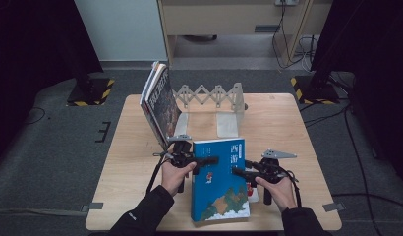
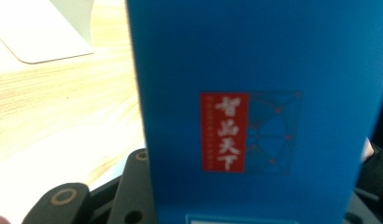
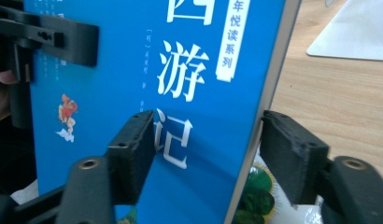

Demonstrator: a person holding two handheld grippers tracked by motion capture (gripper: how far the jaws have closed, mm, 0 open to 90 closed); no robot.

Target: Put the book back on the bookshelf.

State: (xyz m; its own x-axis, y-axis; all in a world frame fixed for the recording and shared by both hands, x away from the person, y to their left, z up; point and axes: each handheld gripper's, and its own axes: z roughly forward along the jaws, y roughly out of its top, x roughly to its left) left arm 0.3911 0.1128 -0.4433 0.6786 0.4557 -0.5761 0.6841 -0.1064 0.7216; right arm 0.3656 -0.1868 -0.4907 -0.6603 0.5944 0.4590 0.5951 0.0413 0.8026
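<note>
Your left tool (image 1: 213,160) is clamped on the left edge of the blue book (image 1: 220,179), which is raised off the counter (image 1: 126,162) near its front edge, tilted. Your right tool (image 3: 206,154) straddles the book's right edge, jaws apart, not gripping.

Risks: with one tool bearing the weight, the book may pivot or slip from the left jaws. Closing the right tool carelessly could pinch the cover alone and bend it. Swinging toward the rack (image 1: 216,98) could knock the leaning books (image 1: 160,101).

Legible: large white "西游记" on the cover, "智品天下" on a red panel on the back.
</note>
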